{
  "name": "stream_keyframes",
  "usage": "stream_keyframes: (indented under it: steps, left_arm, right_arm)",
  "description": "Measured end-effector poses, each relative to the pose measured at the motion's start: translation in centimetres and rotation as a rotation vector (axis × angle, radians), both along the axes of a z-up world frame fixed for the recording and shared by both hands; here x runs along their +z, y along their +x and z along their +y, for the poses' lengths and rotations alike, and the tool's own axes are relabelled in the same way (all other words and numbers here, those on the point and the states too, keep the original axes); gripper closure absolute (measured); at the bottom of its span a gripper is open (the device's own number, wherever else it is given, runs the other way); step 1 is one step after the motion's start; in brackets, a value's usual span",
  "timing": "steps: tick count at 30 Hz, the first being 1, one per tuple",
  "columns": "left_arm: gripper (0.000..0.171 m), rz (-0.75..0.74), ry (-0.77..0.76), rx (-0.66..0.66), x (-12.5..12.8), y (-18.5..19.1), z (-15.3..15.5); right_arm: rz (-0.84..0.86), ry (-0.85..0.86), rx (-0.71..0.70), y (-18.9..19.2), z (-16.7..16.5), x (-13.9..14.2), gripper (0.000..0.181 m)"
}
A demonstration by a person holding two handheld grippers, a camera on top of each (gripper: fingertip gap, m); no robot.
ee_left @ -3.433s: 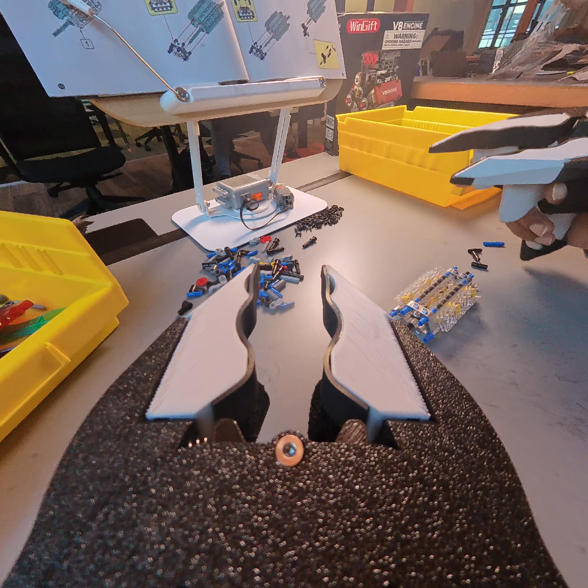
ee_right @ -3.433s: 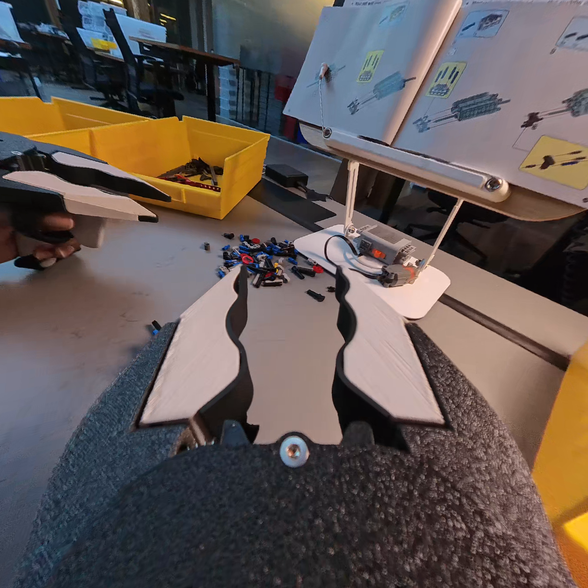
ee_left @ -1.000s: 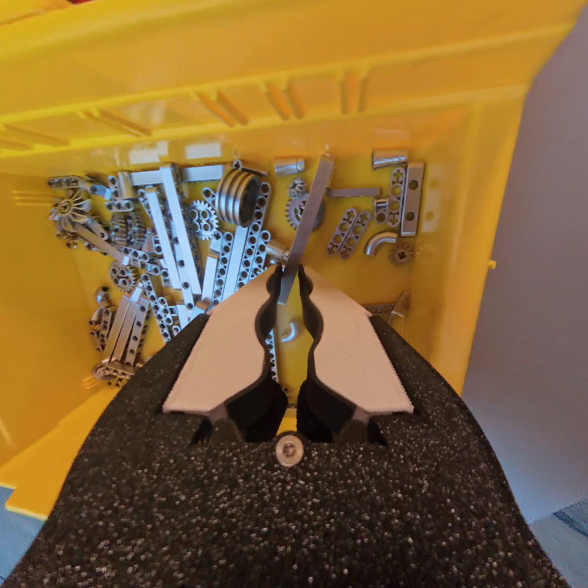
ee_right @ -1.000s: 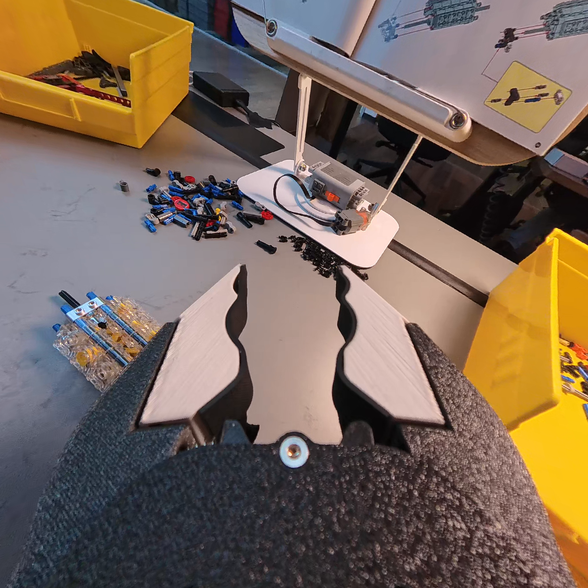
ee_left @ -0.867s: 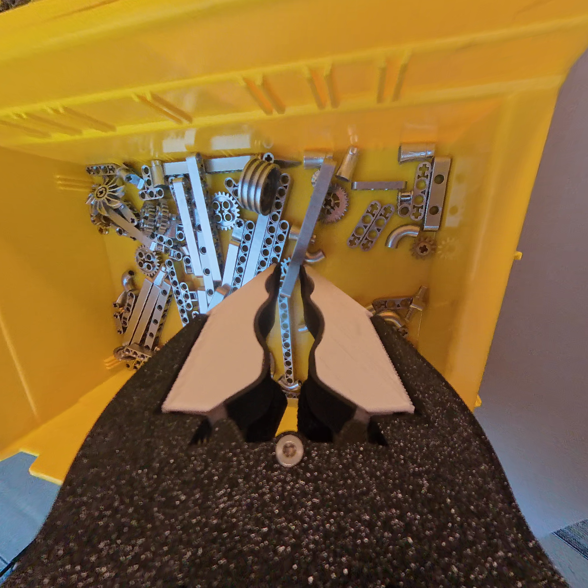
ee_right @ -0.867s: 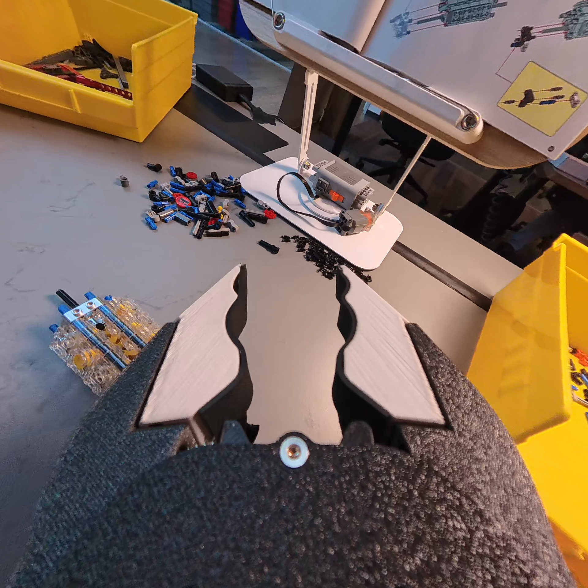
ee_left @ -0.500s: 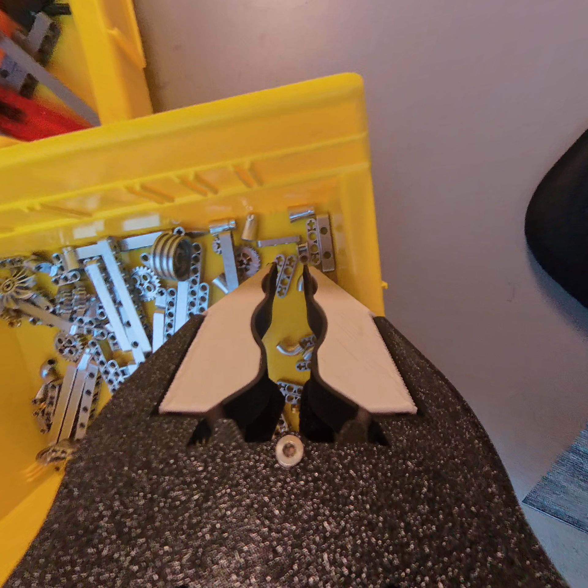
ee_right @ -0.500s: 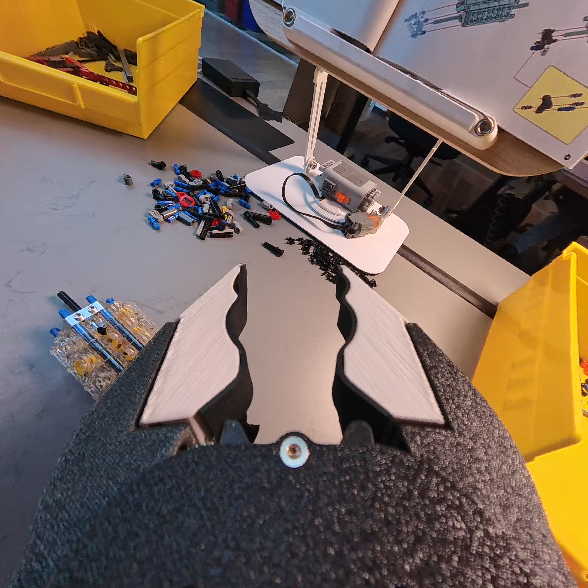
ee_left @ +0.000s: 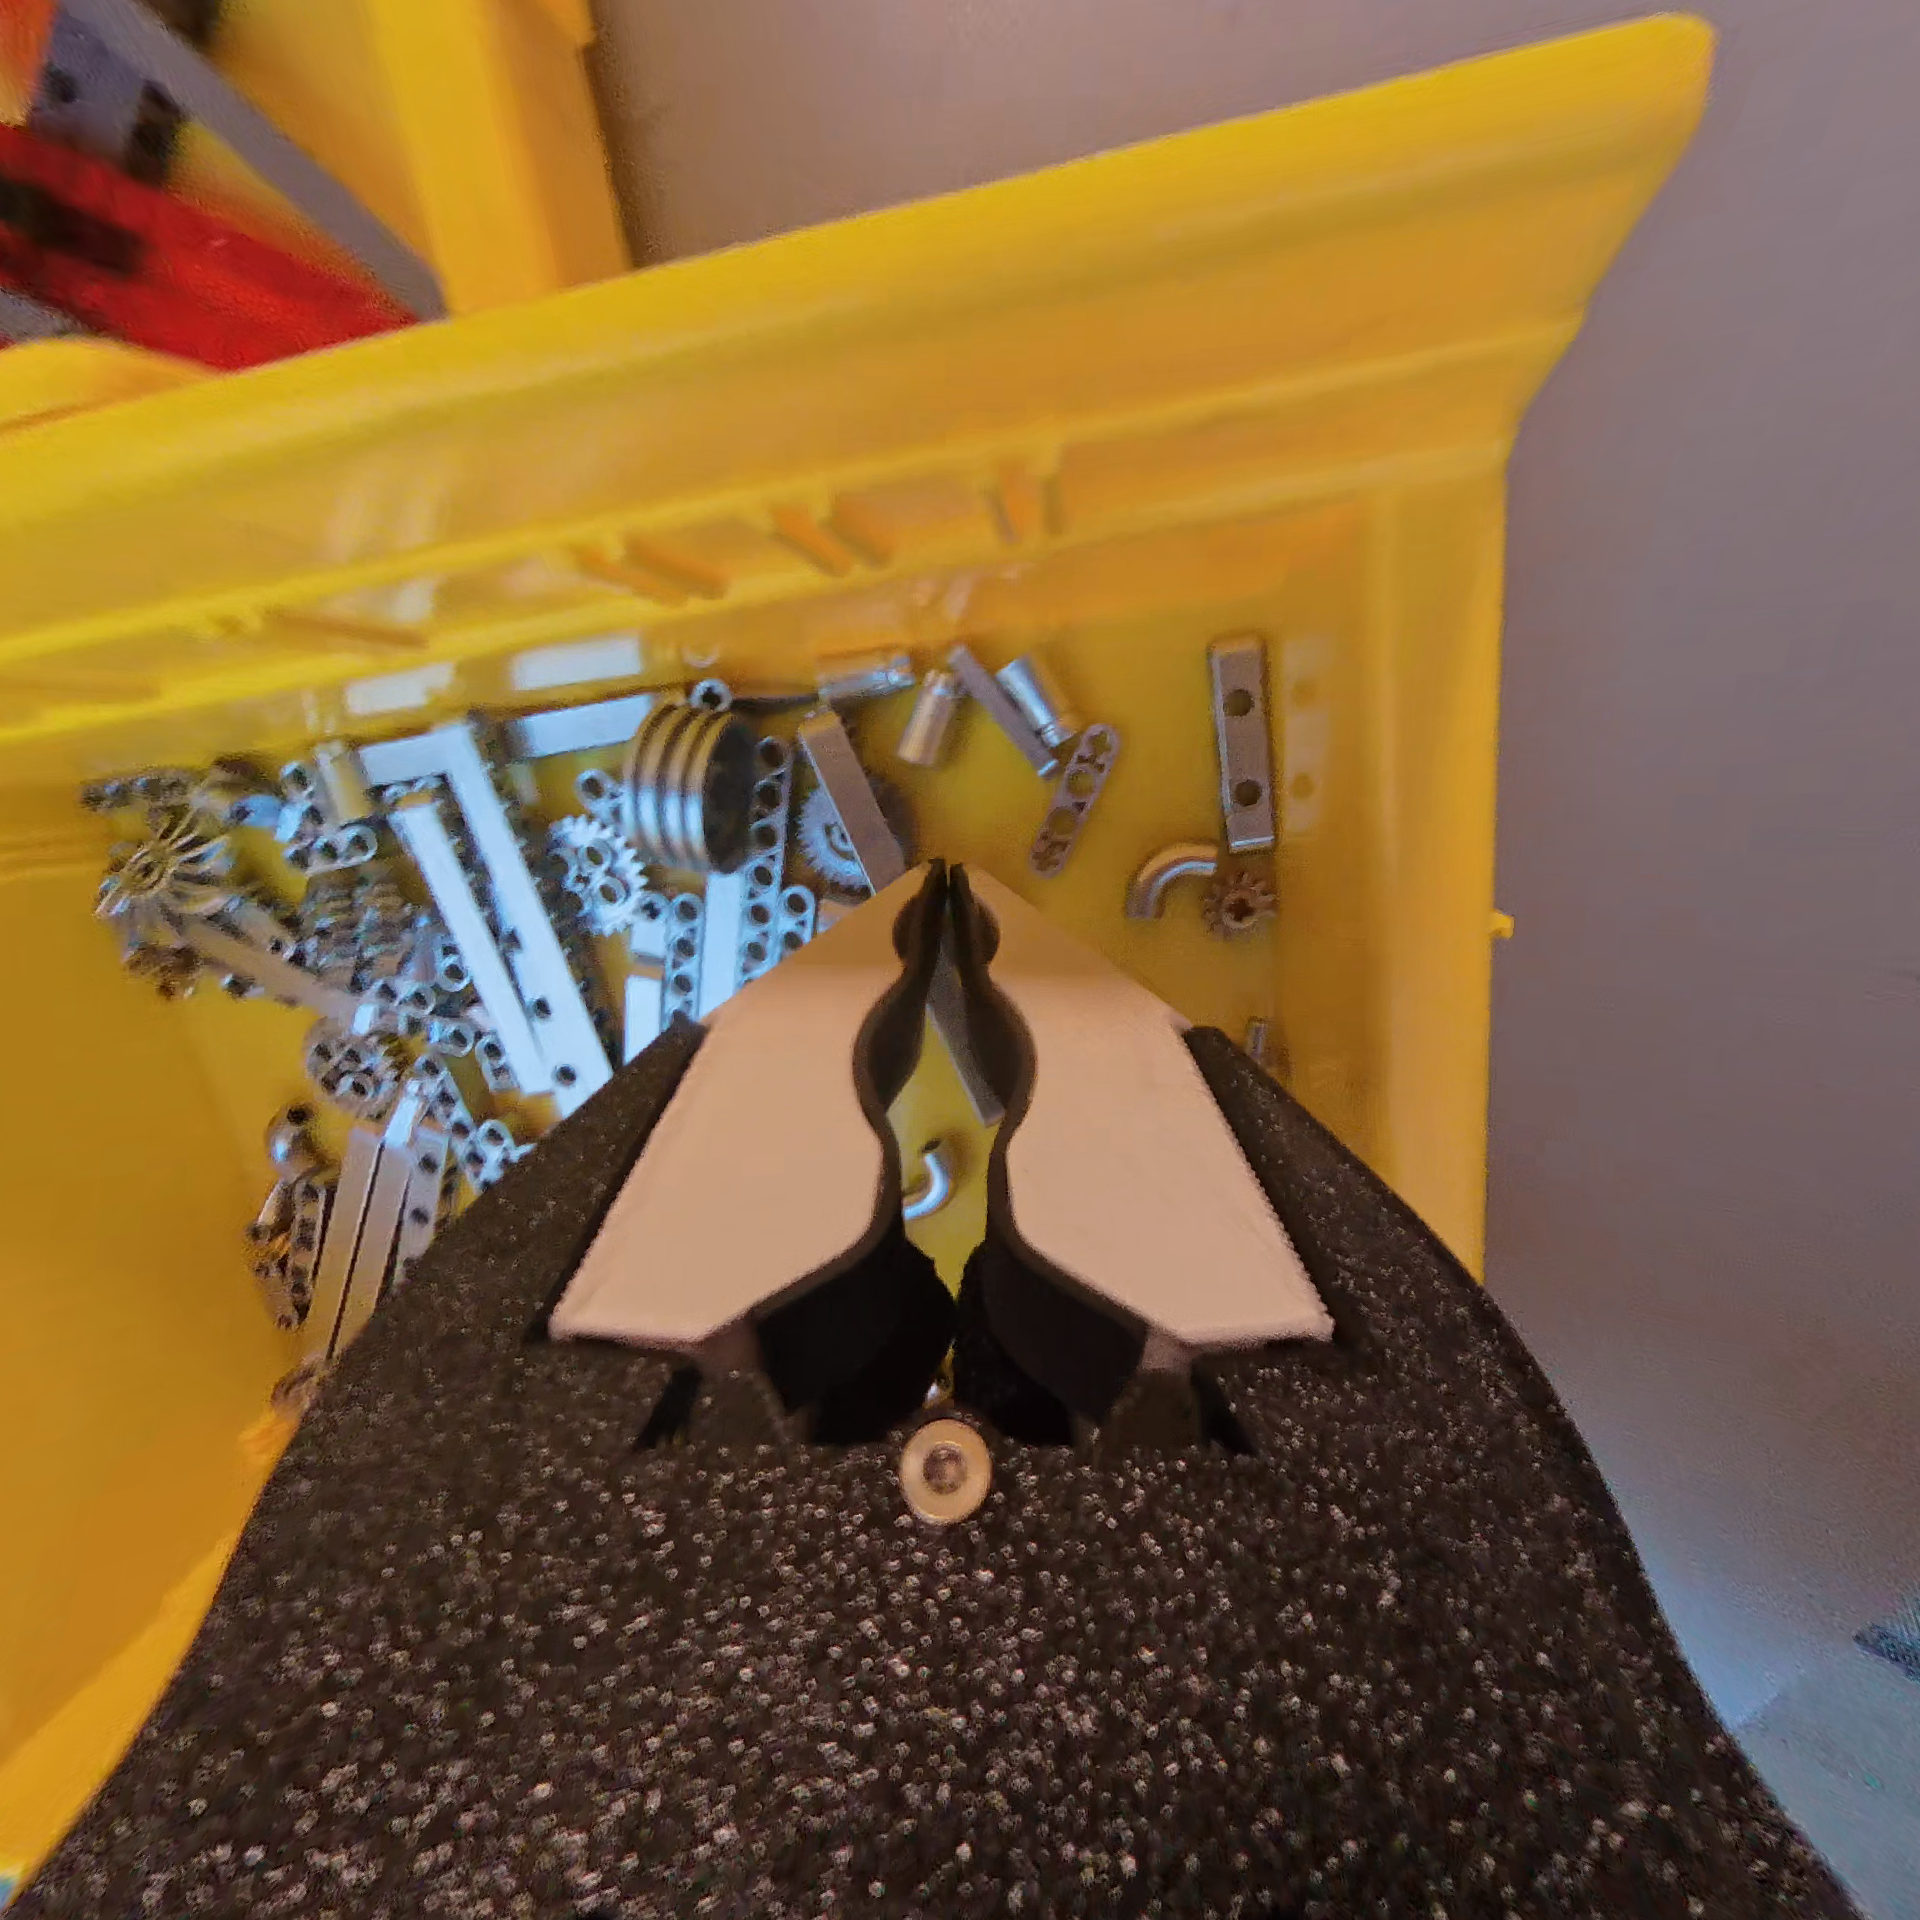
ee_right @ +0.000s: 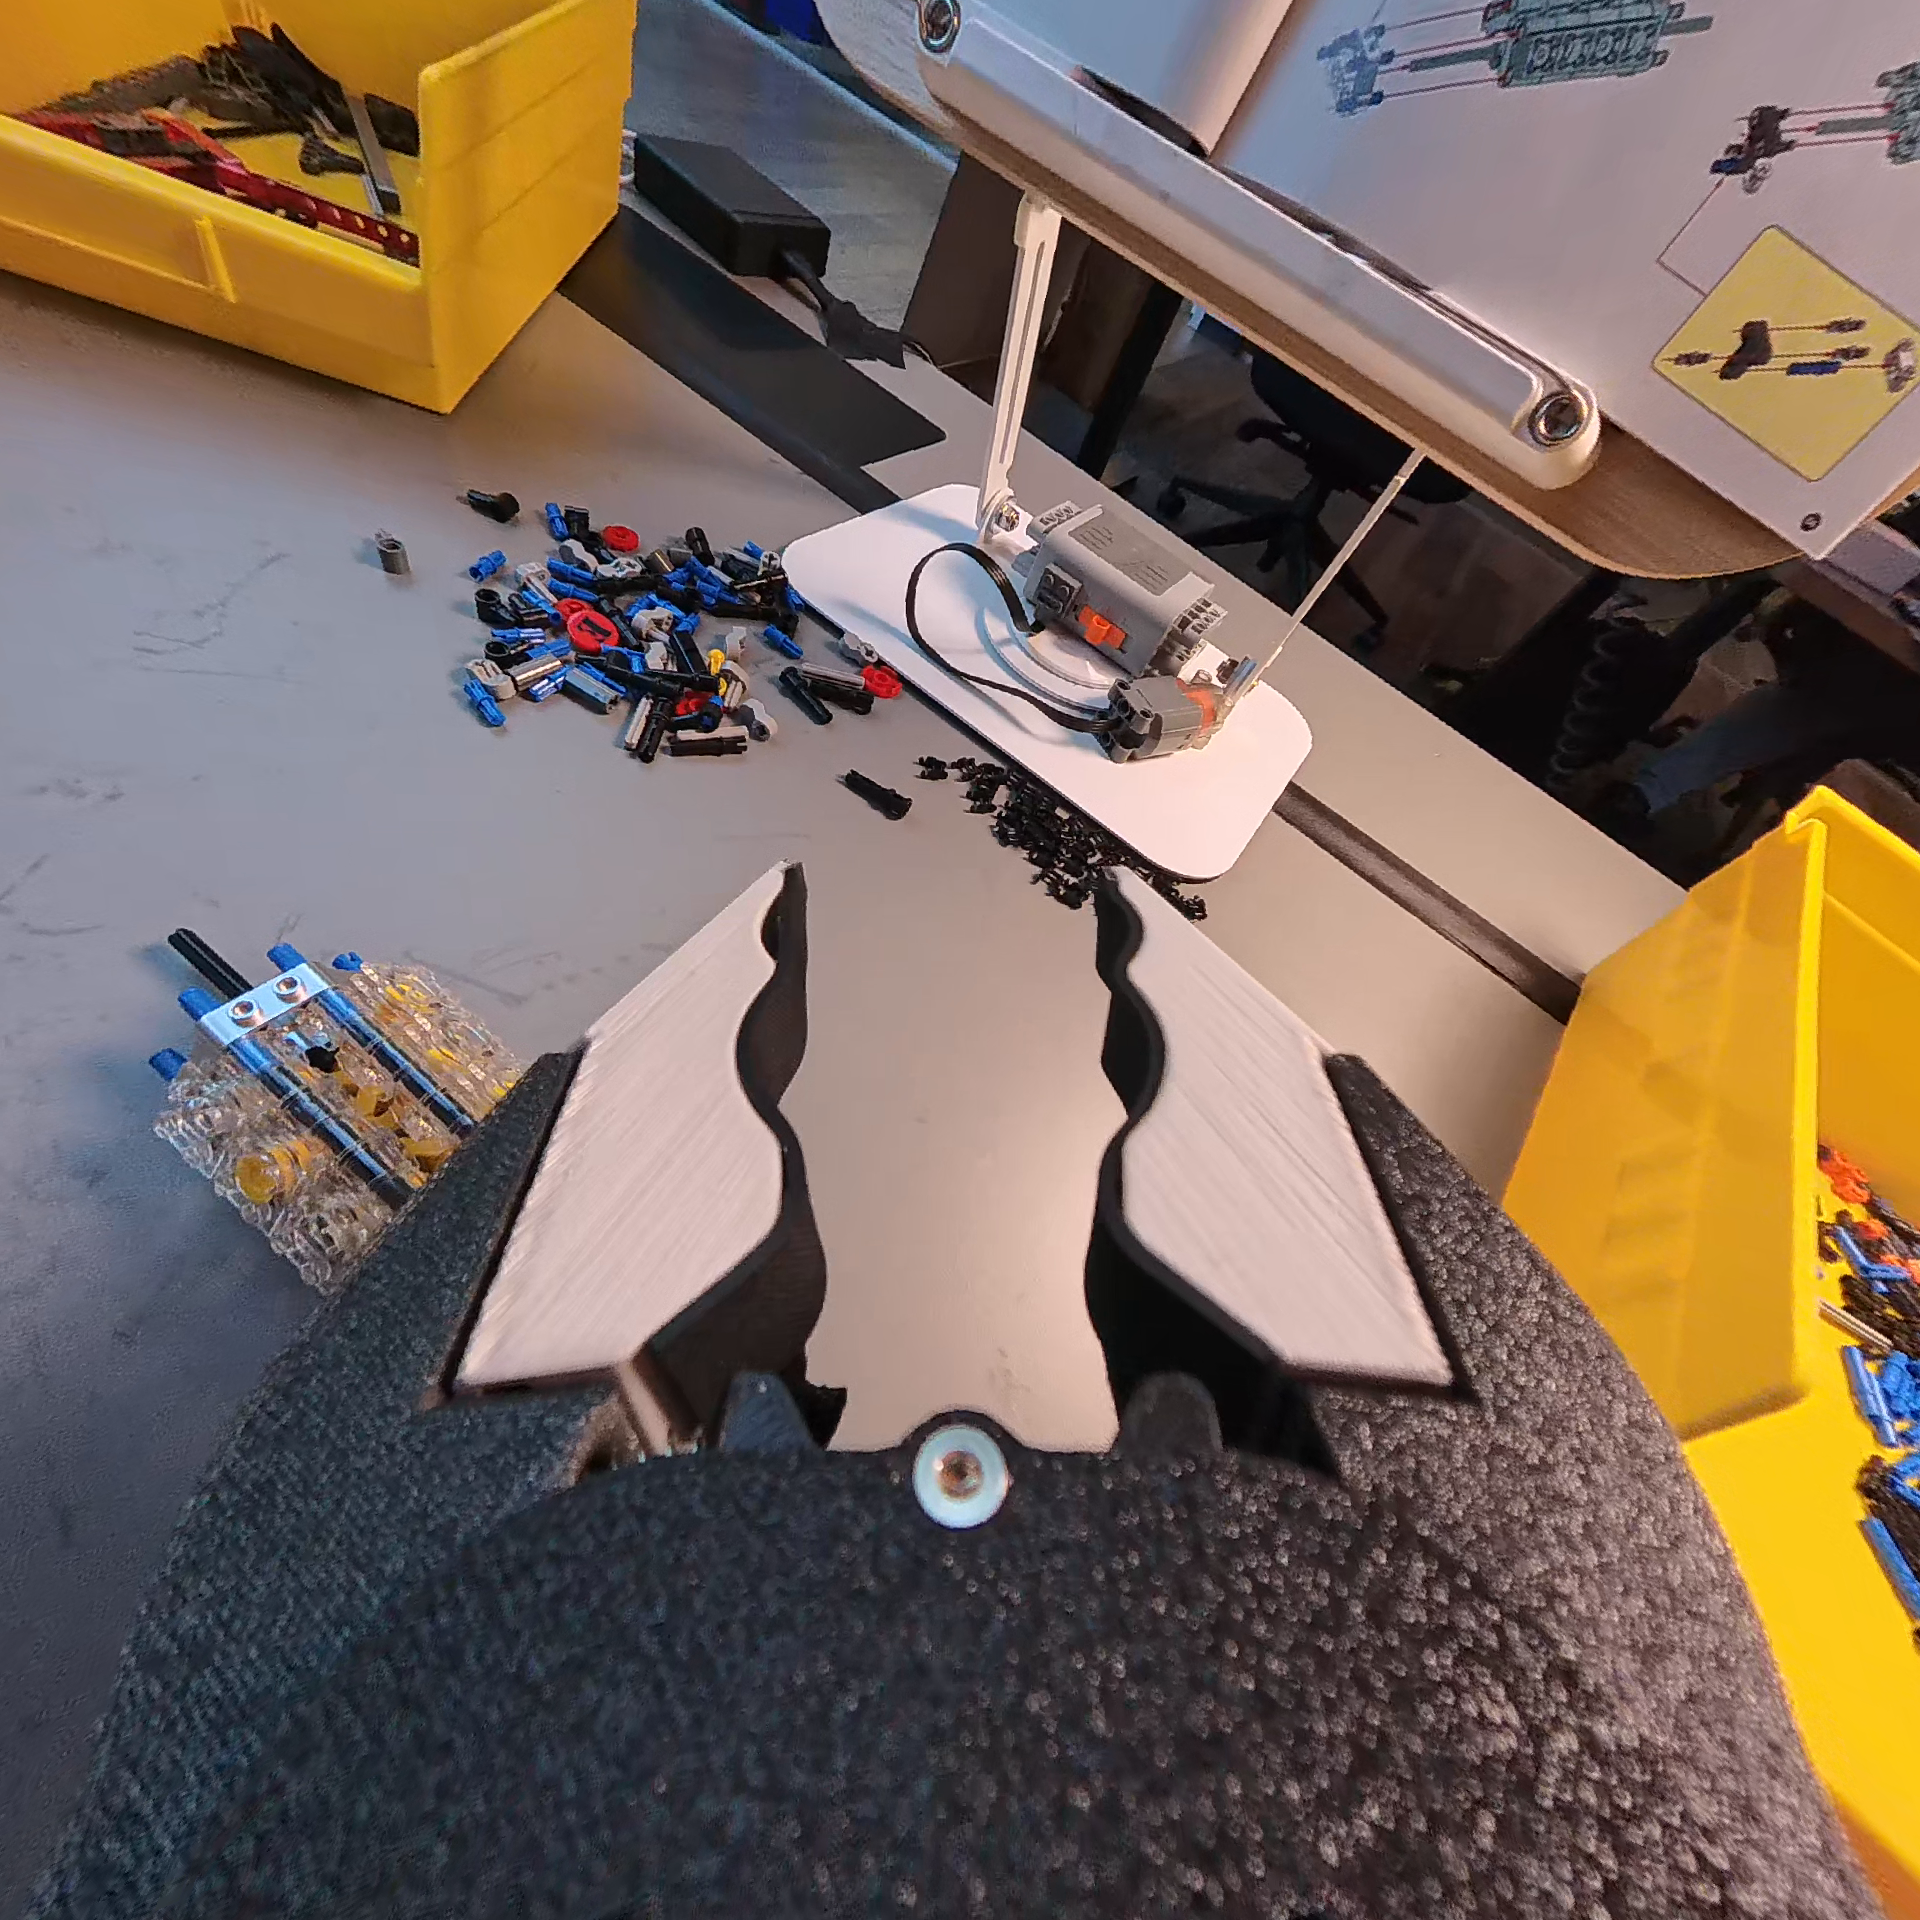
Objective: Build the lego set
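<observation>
Left view: two yellow bins, mine under tool [ee_left: 1039, 343], second behind it [ee_left: 499, 125]. Grey ribbed pulley [ee_left: 681, 779]: one. Curved grey elbows: two seen.

Right view: two yellow bins, far left [ee_right: 499, 260], near right [ee_right: 1683, 1122]. One white stand [ee_right: 1195, 800], one grey battery box [ee_right: 1122, 592], one clear block assembly [ee_right: 332, 1091]. Loose pins [ee_right: 623, 634]: too many to count.

The left gripper [ee_left: 943, 871] sits low inside a yellow bin [ee_left: 831, 343], walled in ahead and to the right, with a heap of grey parts [ee_left: 436, 894] crowding its left; bare floor shows only near the right wall. The right gripper [ee_right: 951, 883] has bare table [ee_right: 935, 1091] between its fingers. Ahead lie black pins [ee_right: 1049, 831] and a white stand base [ee_right: 1174, 800], a clear block [ee_right: 322, 1081] left, another yellow bin [ee_right: 1683, 1122] right.
</observation>
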State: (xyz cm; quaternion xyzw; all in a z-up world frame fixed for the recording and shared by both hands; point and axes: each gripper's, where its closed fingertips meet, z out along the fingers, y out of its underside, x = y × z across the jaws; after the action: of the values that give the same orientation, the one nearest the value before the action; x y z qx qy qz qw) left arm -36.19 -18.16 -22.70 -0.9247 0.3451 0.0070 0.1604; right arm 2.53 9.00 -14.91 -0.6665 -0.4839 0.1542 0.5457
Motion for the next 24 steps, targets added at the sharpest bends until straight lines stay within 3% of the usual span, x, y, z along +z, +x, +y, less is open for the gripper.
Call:
stream_keyframes:
  steps: [5,10,19,24]
  left_arm:
    - [0.160,0.021,0.101,0.166,2.1,-3.6,0.9]
    - [0.147,0.051,0.013,0.238,0.6,-5.5,0.6]
    - [0.157,-0.074,-0.075,0.191,-0.2,-4.0,1.5]
    - [0.157,-0.184,-0.227,0.132,-0.3,-1.9,-1.2]
  right_arm:
    - [0.005,-0.004,0.008,-0.3,-0.1,0.0,0.127]
    - [0.008,0.009,0.023,-0.6,-0.5,0.4,0.127]
    - [0.022,0.010,-0.009,1.0,-0.9,1.0,0.127]
    - [0.031,0.012,-0.024,1.8,-1.2,1.2,0.127]
